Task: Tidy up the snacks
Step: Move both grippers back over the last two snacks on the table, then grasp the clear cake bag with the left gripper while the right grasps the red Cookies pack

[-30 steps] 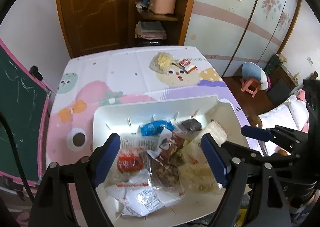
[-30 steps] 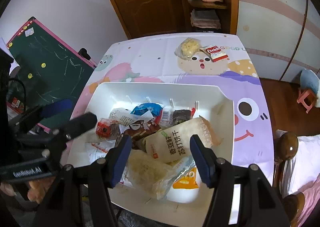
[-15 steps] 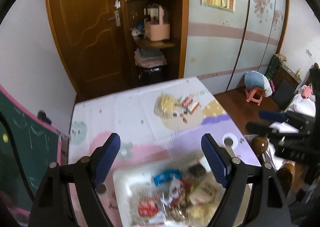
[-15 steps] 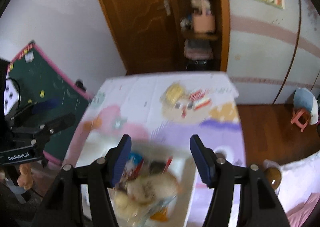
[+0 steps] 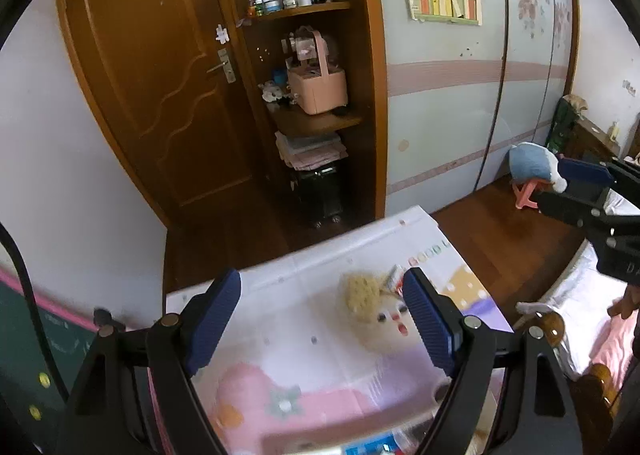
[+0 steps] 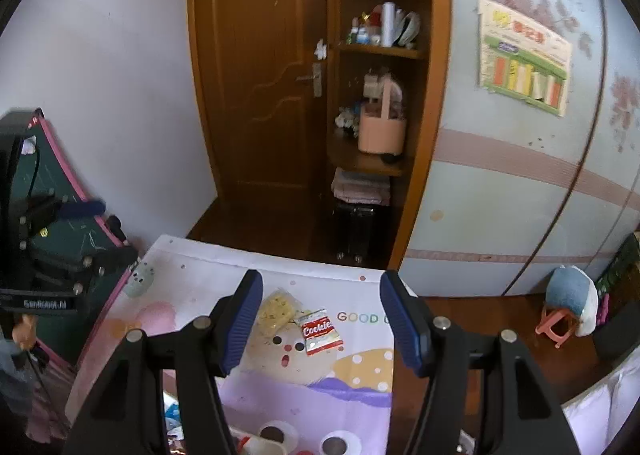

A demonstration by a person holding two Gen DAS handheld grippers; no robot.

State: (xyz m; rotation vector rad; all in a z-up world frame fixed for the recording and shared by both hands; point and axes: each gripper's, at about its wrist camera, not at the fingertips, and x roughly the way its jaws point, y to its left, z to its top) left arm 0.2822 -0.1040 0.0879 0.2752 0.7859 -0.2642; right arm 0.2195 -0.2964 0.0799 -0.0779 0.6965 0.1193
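Both grippers empty, jaws apart, nothing btwn the pads: left gripper (image 5: 322,319) and right gripper (image 6: 320,323) aim down at the far end of the table (image 6: 224,267). Two loose snacks lie there: Cookie packet (image 6: 319,331), long axis roughly away from the cam, and yellow snack bag (image 6: 275,311) just beside it, prob. touching. Right gripper frames both more centrally, so likely the nearer. Bin (image 5: 320,437) of snacks sits at the near edge, blurred.

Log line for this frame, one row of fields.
left gripper: jaws open, empty | right gripper: jaws open, empty | cookie packet, yellow snack bag: on table, ungrasped
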